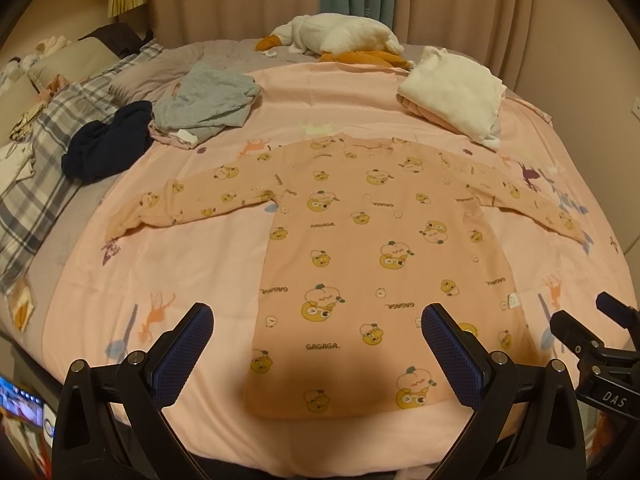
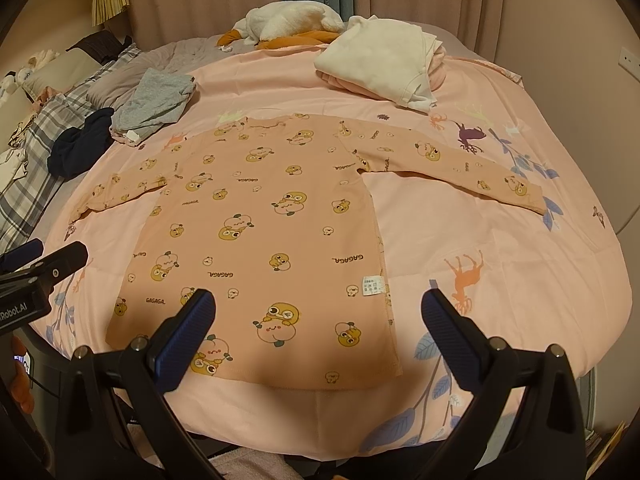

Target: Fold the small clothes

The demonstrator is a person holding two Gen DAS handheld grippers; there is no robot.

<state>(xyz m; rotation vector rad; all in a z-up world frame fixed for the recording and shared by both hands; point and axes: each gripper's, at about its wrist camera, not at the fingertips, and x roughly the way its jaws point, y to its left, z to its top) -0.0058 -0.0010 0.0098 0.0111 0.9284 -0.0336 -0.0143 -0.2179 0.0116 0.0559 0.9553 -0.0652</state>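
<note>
Left gripper [image 1: 317, 354] fingers apart above the hem, right gripper [image 2: 319, 340] likewise spread, peach printed shirt [image 1: 380, 256] flat on pink sheet [image 1: 208, 264], sleeves outstretched, grey clothes [image 1: 208, 100] at ten o'clock.

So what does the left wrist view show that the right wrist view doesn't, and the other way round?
Only the left wrist view shows a lit phone screen at its lower left edge and the right gripper at its right edge.

Only the right wrist view shows a white wall socket and the blue leaf print on the pink bedspread's near right corner.

Both show the peach long-sleeved cartoon-print top laid flat with sleeves spread, a grey garment, a cream folded garment, a white plush goose, and open, empty jaws.
</note>
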